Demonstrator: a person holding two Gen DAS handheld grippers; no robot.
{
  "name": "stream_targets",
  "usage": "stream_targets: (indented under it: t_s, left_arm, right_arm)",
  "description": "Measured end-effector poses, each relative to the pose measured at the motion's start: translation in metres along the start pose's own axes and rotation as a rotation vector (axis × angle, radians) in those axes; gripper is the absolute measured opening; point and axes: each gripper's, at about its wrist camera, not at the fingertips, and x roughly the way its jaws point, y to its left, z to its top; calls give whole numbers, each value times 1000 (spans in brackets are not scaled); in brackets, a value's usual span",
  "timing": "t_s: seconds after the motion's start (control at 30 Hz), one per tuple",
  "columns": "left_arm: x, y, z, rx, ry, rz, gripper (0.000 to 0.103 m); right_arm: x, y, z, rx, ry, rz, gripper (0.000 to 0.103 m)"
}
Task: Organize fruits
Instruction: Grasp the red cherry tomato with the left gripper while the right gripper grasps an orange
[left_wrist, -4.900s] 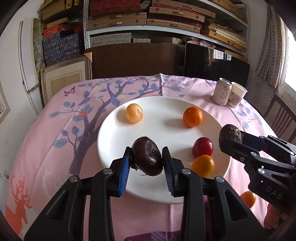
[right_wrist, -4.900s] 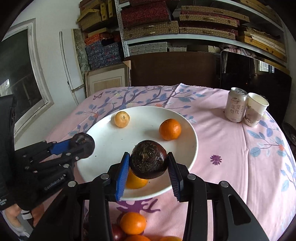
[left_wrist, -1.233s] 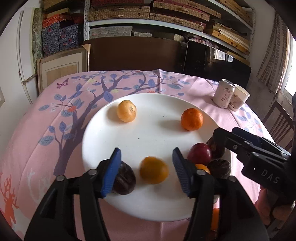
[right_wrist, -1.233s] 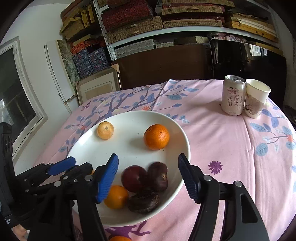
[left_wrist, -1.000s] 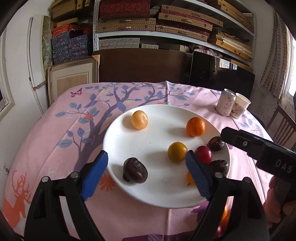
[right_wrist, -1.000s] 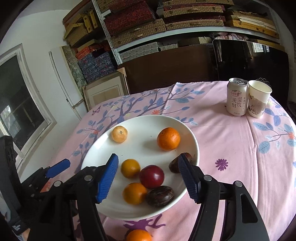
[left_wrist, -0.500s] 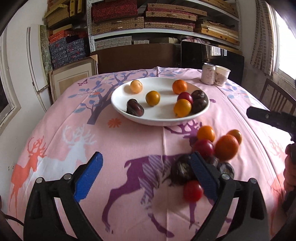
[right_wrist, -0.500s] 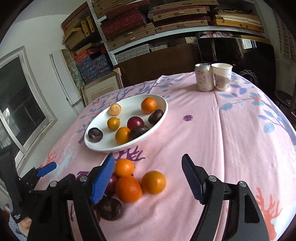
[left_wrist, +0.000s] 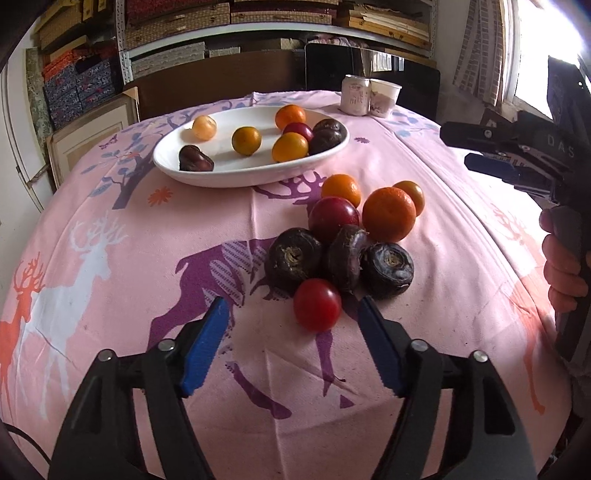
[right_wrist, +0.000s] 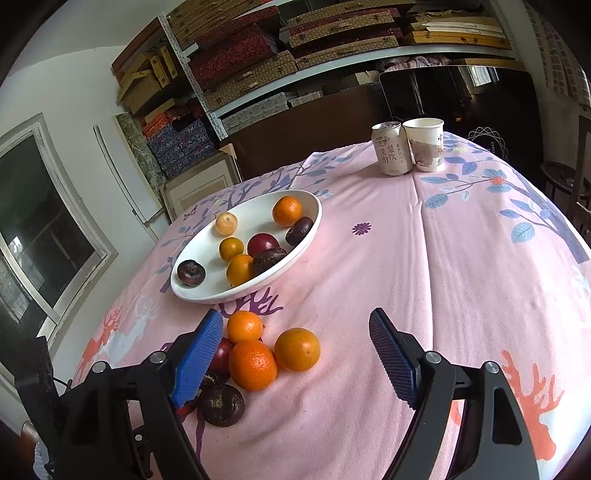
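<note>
A white plate (left_wrist: 225, 173) (right_wrist: 306, 243) holds several oranges, a red plum and dark water chestnuts. A loose pile lies on the pink cloth nearer me: a small red fruit (left_wrist: 317, 305), dark chestnuts (left_wrist: 294, 258), a red plum (left_wrist: 333, 218) and oranges (left_wrist: 388, 214) (right_wrist: 252, 364). My left gripper (left_wrist: 291, 343) is open and empty, just short of the small red fruit. My right gripper (right_wrist: 295, 354) is open and empty above the cloth, with the oranges between its blue pads (right_wrist: 197, 356). It shows at the right of the left wrist view (left_wrist: 491, 168).
A drink can (right_wrist: 390, 153) and a paper cup (right_wrist: 424, 144) stand at the table's far edge. Shelves with boxes and a framed picture stand behind the table. A window is at the left, chairs at the right.
Both grippers have let go of the dark chestnuts onto the plate, opened, and drawn back from the plate toward the loose fruit pile near the table's front.
</note>
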Motion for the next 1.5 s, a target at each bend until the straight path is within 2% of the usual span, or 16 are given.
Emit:
stream_targets:
  t_s: [0.2,0.27,0.37,0.5,0.57,0.6,0.63,0.77,0.87,0.9,1.0,1.2,1.37,1.5]
  left_arm:
    - [14,-4,4,-1,49,-69,50]
    - [15,-6,4,7,53,-71,44]
    - [13,-4,5,-10,42,-84,27]
    - [5,5,4,-54,9,-74,27]
    - [1,8,4,-66,-8,-69,27]
    - [0,9,4,-68,-10,-68,27]
    - [0,9,4,-68,-11,-65,27]
    - [0,8,4,-60,-6,-69,27]
    - [1,7,4,-56,-1,-69,27]
    - [1,8,4,-57,-1,-69,27]
    - [2,8,3,-64,3,-65,27]
    - [7,6,3,-51,25,-67,27]
    - [10,7,3,-57,36,-75,27]
    - [-2,8,5,-66,-29,-28,27]
  right_arm:
    - [1,0,0,-6,9,-6,82]
    - [1,0,0,-8,14,-13,82]
    - [5,-1,-1,-10,31,-35,82]
    - [22,-5,-5,-31,95,-106,80]
    - [31,-8,-7,-30,136,-119,65]
    - [36,-10,-9,-26,157,-120,52]
    - [39,-12,-10,-21,171,-115,47]
    - [42,-10,-12,-18,169,-81,47]
    - [46,-7,-14,4,200,-4,47]
    - [48,-7,-15,15,212,21,44]
    - [58,-10,-17,85,259,98,36]
    - [73,-15,-17,175,310,183,36]
    - [73,-8,-17,167,301,176,36]
    - [50,-7,-11,112,190,84,36]
